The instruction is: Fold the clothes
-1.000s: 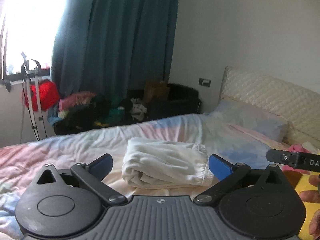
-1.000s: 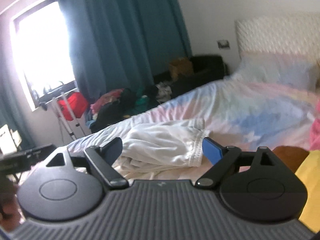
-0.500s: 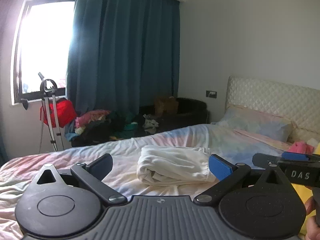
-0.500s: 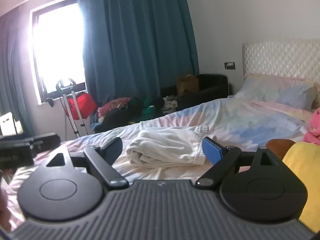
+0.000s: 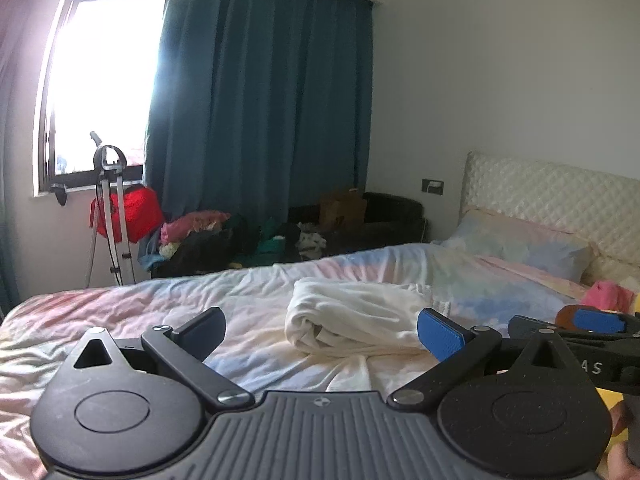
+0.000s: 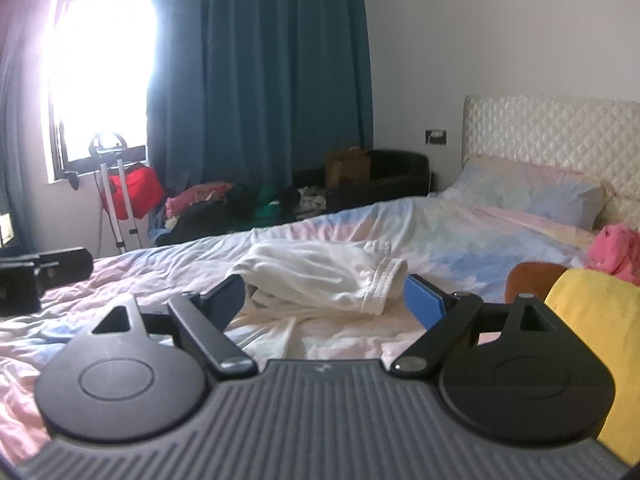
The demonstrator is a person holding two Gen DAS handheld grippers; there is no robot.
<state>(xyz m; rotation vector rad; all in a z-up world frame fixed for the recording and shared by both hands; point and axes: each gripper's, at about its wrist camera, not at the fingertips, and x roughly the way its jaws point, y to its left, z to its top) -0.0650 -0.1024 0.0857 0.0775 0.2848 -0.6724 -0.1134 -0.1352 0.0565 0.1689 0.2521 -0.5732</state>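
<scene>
Both grippers, left gripper [image 5: 322, 330] and right gripper [image 6: 324, 294], stand wide apart, empty. White garment [image 5: 352, 320] mid-bed: soft, light, limp; best grasped at its ribbed waistband [image 6: 382, 286].

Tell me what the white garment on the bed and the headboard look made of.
White garment: soft knit, likely cotton fleece or jersey; matte, limp rounded folds, ribbed band at one end. Headboard: cream padded upholstery with diamond quilting and a slight sheen, perhaps faux leather or satin; the pictures leave that open.
</scene>
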